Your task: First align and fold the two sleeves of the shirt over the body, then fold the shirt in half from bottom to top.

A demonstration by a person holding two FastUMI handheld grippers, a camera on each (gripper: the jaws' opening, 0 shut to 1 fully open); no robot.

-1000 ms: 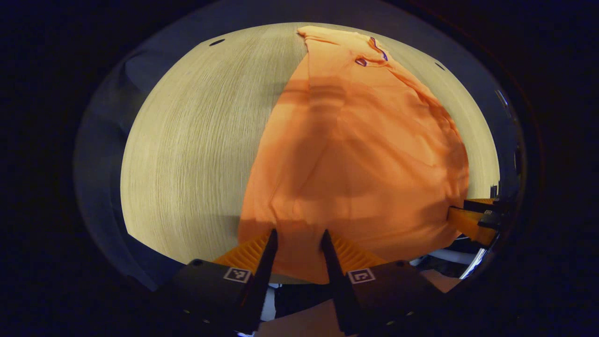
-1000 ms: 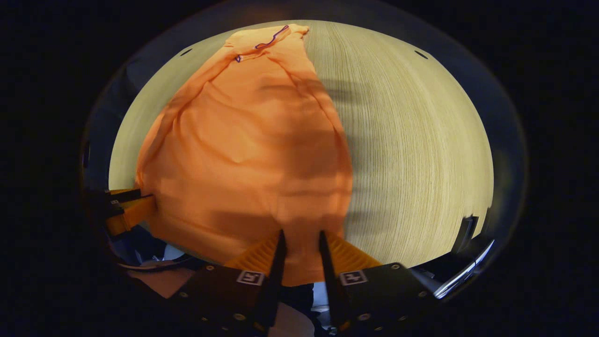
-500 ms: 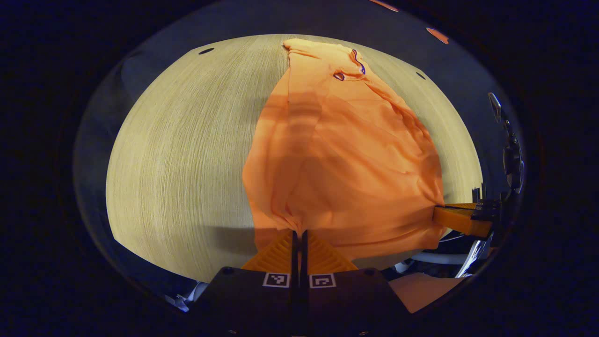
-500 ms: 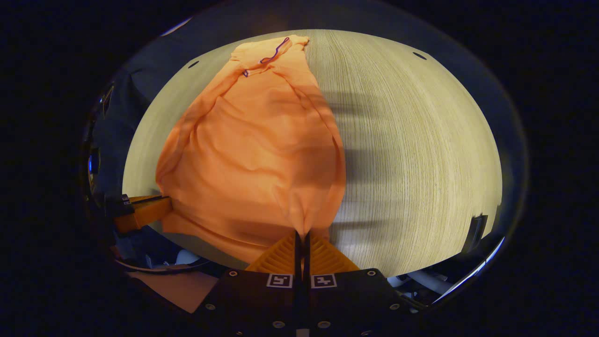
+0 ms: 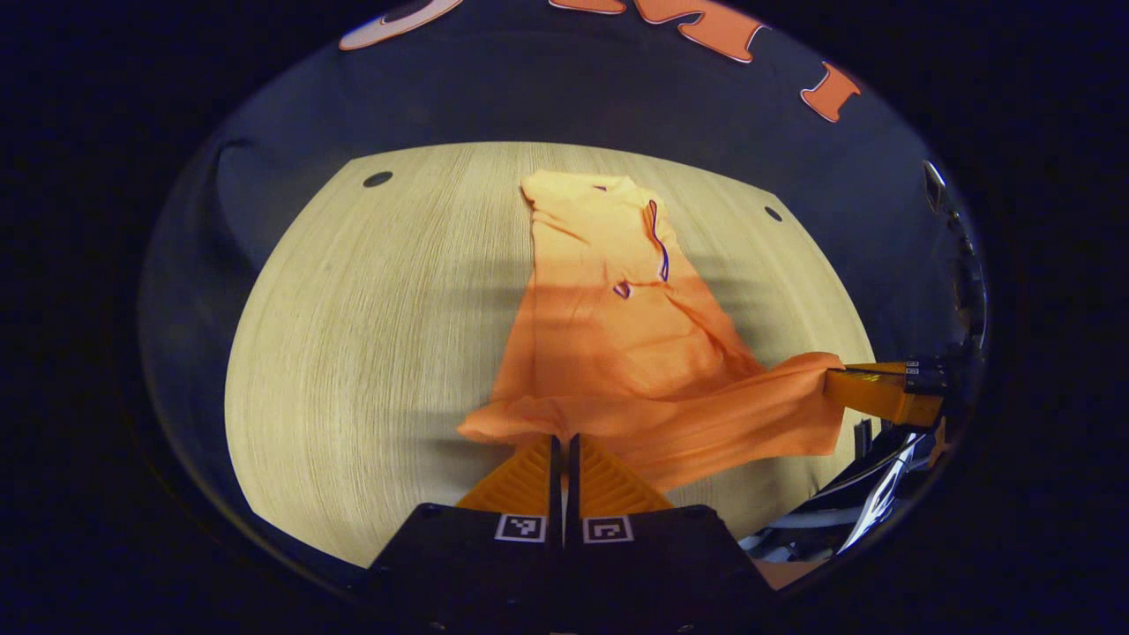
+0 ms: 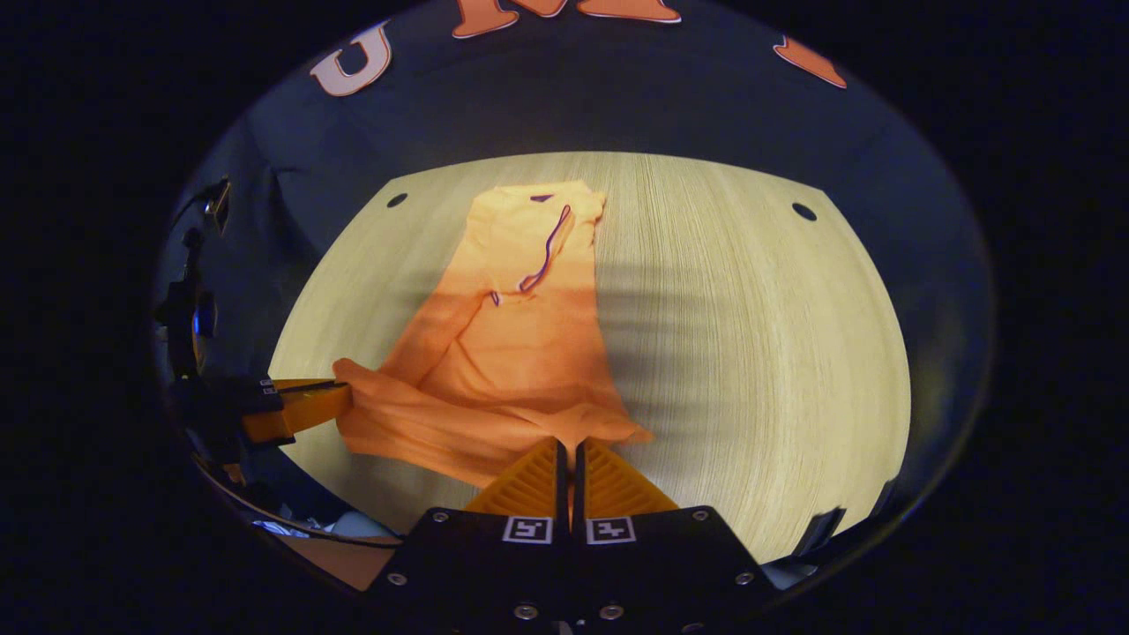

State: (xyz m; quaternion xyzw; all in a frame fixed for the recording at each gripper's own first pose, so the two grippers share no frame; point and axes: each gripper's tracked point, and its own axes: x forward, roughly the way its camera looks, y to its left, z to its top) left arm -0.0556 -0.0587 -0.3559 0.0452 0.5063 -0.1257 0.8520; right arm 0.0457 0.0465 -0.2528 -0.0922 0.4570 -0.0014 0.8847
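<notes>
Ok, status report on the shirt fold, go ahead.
Left gripper and right gripper both shut on shirt hem corners. Hem lifted off wooden table, collar end still flat. Nothing in the way.

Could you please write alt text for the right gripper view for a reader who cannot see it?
The right hand-held gripper, shut, pinches the bottom hem of an orange shirt lying on a wooden table. At left, the left hand-held gripper grips the hem's other corner.

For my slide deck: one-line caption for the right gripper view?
Right gripper shut on the orange shirt's bottom hem, lifted off the wooden table.
</notes>
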